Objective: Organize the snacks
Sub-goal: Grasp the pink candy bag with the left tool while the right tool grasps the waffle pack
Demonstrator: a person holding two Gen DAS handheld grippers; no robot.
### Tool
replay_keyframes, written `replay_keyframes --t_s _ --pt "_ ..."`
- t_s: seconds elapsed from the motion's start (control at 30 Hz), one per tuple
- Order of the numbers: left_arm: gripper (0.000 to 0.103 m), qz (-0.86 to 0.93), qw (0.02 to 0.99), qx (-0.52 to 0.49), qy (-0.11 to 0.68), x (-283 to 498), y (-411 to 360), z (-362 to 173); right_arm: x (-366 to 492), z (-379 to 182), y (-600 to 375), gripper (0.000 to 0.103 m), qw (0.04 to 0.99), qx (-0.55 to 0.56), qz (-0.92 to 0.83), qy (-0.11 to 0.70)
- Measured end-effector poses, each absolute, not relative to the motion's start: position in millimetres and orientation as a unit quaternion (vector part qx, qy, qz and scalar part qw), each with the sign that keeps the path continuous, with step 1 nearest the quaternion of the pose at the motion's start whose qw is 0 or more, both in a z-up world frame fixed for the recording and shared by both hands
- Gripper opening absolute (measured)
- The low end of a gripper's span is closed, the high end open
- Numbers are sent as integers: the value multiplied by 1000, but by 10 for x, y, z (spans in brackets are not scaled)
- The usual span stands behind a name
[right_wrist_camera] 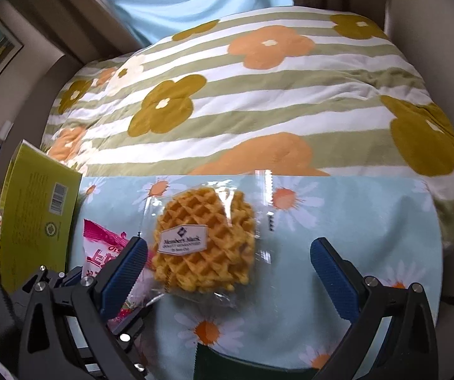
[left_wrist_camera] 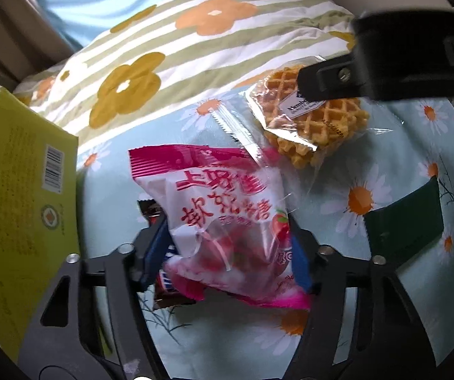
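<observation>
My left gripper (left_wrist_camera: 227, 250) is shut on a pink and white candy bag (left_wrist_camera: 227, 218), its blue pads pressed to both sides. A brown wrapper (left_wrist_camera: 170, 294) lies under the bag. A wrapped waffle (left_wrist_camera: 315, 126) lies on the daisy-print cloth (left_wrist_camera: 385, 164) beyond it. In the right wrist view my right gripper (right_wrist_camera: 230, 269) is open, jaws wide apart, with the waffle (right_wrist_camera: 204, 247) between the fingers near the left pad (right_wrist_camera: 122, 272). The pink bag (right_wrist_camera: 103, 253) shows behind that left finger.
A yellow-green box (left_wrist_camera: 21, 209) stands at the left edge of the cloth, also in the right wrist view (right_wrist_camera: 37, 218). A dark green packet (left_wrist_camera: 407, 224) lies at the right. A striped flower duvet (right_wrist_camera: 242, 101) rises behind the cloth.
</observation>
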State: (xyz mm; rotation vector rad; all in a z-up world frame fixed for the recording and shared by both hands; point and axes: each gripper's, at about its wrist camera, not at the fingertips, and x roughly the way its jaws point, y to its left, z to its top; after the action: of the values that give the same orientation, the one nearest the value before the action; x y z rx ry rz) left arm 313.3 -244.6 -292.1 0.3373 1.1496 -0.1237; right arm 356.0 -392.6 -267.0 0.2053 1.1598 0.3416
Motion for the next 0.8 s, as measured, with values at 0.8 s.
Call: replay_keyframes --t_s 0.8 --pt "48 -48 830 169 529 2983 -2292 -2775 3434 -2911 -3358 69 833 -98 172 516"
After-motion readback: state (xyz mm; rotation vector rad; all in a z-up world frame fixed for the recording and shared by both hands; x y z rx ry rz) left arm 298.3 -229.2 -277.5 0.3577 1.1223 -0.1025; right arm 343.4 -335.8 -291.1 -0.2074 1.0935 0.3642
